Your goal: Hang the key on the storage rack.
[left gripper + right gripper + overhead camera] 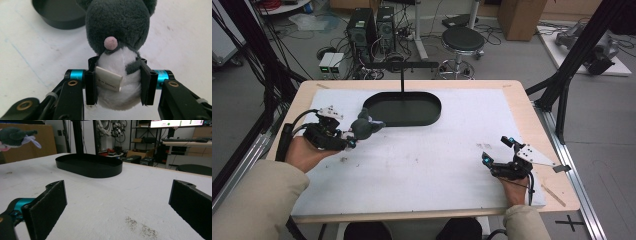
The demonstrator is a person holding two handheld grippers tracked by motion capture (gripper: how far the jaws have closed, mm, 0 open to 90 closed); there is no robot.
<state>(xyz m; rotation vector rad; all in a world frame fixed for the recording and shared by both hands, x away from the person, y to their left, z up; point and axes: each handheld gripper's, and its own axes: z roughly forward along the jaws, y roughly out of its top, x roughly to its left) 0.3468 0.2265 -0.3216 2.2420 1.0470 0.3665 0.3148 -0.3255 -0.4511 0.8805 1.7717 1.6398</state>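
A grey and white plush mouse (117,37) with a pink nose and a white label hangs above the white mat, pinched at its white lower body by my left gripper (117,83). From above, the plush mouse (364,126) and the left gripper (353,137) sit just left of the black oval tray (402,108). My right gripper (496,149) rests low at the mat's right side, its jaws wide apart with nothing between them. In the right gripper view the right gripper (120,205) faces the tray (90,166), with the plush mouse (15,136) at the upper left.
The tray holds nothing and a thin black stand (402,75) rises behind it. A white mat (422,160) covers most of the wooden table (532,120). Dark specks (142,226) mark the mat near the right gripper. Beyond the table stand a stool (462,40) and computer towers (372,27).
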